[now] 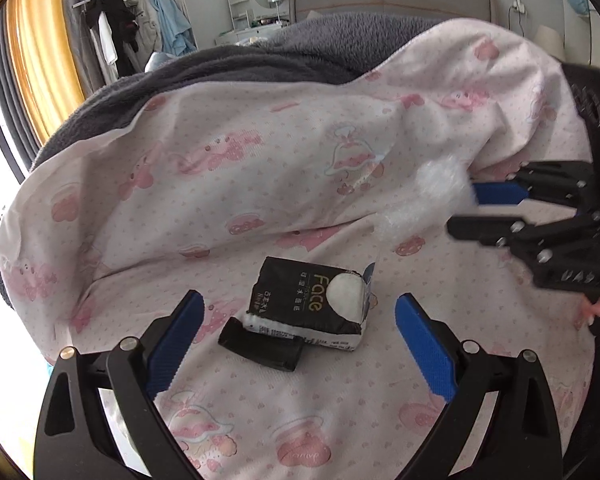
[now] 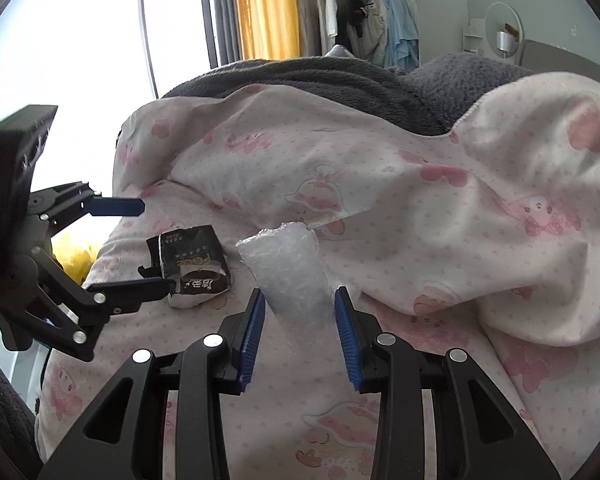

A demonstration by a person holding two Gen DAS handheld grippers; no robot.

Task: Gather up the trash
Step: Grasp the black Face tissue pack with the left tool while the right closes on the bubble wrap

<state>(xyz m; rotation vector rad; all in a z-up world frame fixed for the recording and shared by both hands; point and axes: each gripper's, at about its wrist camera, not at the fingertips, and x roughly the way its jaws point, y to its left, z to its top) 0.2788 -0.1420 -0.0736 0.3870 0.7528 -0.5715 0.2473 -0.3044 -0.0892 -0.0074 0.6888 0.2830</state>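
Fingers (image 2: 256, 320) (right) perhaps grip bubble wrap (image 2: 290, 268).

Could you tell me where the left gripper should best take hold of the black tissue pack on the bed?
Probably across the tissue pack by its two long side faces, coming down from above. It lies flat on the pink quilt, already between the open left gripper jaws.

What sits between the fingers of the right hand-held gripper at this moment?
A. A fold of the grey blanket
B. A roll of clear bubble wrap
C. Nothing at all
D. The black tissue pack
B. In the right wrist view, the bubble wrap stands between the blue pads of the right hand-held gripper, while the black tissue pack lies off to the side on the pink quilt, near the left hand-held gripper.
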